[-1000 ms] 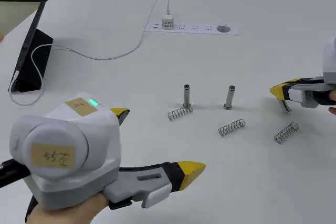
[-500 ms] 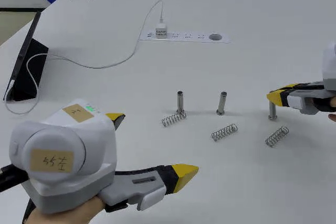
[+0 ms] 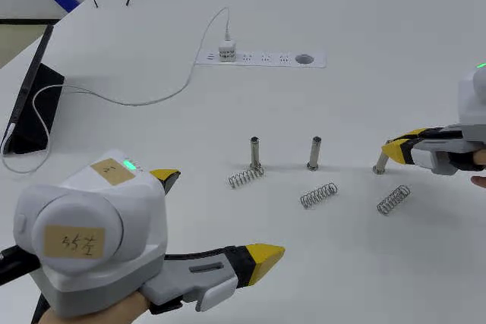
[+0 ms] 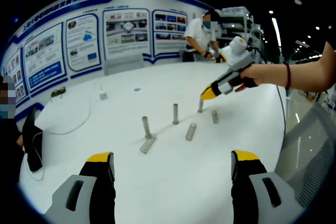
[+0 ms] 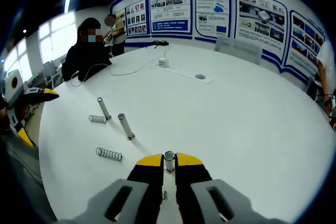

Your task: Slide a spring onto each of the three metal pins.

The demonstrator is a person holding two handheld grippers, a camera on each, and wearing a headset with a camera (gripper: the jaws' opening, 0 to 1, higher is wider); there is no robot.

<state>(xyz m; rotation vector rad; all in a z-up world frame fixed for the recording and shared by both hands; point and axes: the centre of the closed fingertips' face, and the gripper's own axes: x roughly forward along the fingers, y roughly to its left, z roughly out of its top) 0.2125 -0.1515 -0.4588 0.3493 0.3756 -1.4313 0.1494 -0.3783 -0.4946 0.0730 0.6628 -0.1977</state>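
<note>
Your right gripper is clamped on the right-hand pin, which leans under the yellow tips; whether its base touches the table is hard to make out; the middle pin and left pin stand upright. Your left gripper hangs wide open, near left. The left spring, middle spring and right spring lie loose beside the pins; they look light, squashy and prone to roll, so pinch gently mid-coil.

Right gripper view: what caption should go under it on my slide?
Right gripper pinches a metal pin; two other pins and two springs sit on the white table.
</note>
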